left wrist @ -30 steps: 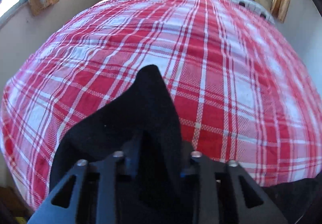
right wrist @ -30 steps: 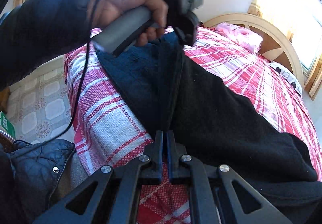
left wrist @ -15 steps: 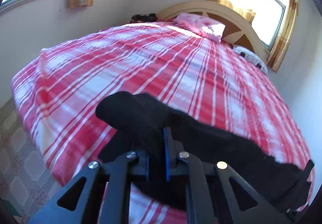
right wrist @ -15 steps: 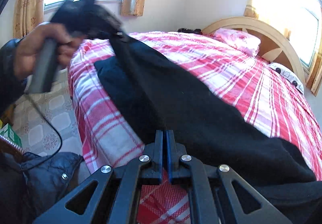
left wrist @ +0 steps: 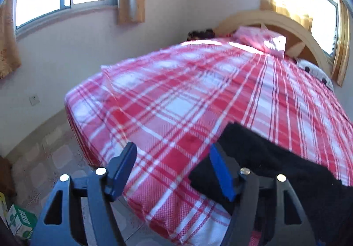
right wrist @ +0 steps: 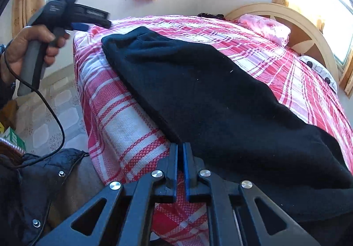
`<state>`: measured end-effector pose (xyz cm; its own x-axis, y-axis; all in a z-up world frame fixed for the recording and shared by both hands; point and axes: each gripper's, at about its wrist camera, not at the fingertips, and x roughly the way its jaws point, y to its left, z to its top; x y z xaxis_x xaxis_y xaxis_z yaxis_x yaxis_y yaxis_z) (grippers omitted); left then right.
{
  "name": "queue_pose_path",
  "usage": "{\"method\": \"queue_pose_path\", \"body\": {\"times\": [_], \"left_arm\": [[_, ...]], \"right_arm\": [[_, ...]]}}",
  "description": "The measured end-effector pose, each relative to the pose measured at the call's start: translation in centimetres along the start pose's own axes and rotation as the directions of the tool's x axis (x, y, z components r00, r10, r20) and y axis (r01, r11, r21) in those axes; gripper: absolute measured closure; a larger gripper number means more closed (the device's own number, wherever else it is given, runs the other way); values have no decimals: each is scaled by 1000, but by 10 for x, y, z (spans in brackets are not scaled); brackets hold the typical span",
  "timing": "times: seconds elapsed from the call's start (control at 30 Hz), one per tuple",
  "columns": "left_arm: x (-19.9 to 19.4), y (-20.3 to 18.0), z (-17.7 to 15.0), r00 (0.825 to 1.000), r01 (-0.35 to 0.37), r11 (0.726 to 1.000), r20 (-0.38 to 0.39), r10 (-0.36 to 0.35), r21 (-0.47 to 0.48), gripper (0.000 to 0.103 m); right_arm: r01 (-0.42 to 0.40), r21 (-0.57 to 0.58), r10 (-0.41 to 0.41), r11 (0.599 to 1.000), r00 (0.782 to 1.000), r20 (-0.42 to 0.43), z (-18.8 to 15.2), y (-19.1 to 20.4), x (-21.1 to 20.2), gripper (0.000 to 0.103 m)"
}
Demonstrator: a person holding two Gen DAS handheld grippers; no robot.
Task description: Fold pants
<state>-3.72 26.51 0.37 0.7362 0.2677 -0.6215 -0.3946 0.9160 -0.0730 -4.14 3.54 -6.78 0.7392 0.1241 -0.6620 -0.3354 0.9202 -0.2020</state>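
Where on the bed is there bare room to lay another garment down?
Free: the plaid bedspread from the black pants up to the pink pillow and headboard. A narrower strip runs along the foot edge left of the pants. The near right corner is crowded by pants.

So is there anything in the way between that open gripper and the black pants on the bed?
Nothing visible. The left gripper, whose jaws have just been opening with nothing between them, hangs over the plaid bedspread. The pants lie flat just beside it, with only bare bedspread between. The right gripper is shut at the pants' near edge.
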Motion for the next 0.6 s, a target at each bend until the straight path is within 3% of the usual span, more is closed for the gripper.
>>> {"method": "queue_pose_path", "body": {"times": [0.07,0.13,0.17,0.23,0.27,0.33,0.4,0.43,0.5,0.6], "left_arm": [[-10,-14,3,998,67,997,20,-67,25,32],[-12,-30,-2,991,135,988,9,-136,74,32],[-9,-42,-7,988,156,982,3,-157,103,32],[2,-61,-20,988,151,978,-30,-148,144,32],[9,-67,-26,988,152,976,-54,-145,153,32],[21,-70,-40,987,146,977,-92,-132,158,32],[31,-70,-53,988,111,979,-124,-91,171,32],[31,-70,-56,992,92,978,-106,-73,186,32],[29,-74,-58,995,67,974,-85,-49,216,31],[30,-77,-57,996,49,975,-82,-32,215,29]], "right_arm": [[-40,48,41,998,999,-7,4,-6,-2,95],[-159,124,157,979,987,24,14,-23,-12,94],[-245,189,235,951,969,75,22,-40,-22,94],[-325,296,285,898,943,171,34,-73,-35,89],[-340,344,280,875,936,212,39,-92,-39,83],[-330,411,240,850,936,257,44,-121,-40,42],[-285,461,165,840,945,284,47,-151,-32,39],[-280,473,165,835,948,271,50,-162,-24,39],[-293,465,207,835,951,228,60,-175,-5,39],[-280,401,239,872,959,150,72,-172,20,39]]}}
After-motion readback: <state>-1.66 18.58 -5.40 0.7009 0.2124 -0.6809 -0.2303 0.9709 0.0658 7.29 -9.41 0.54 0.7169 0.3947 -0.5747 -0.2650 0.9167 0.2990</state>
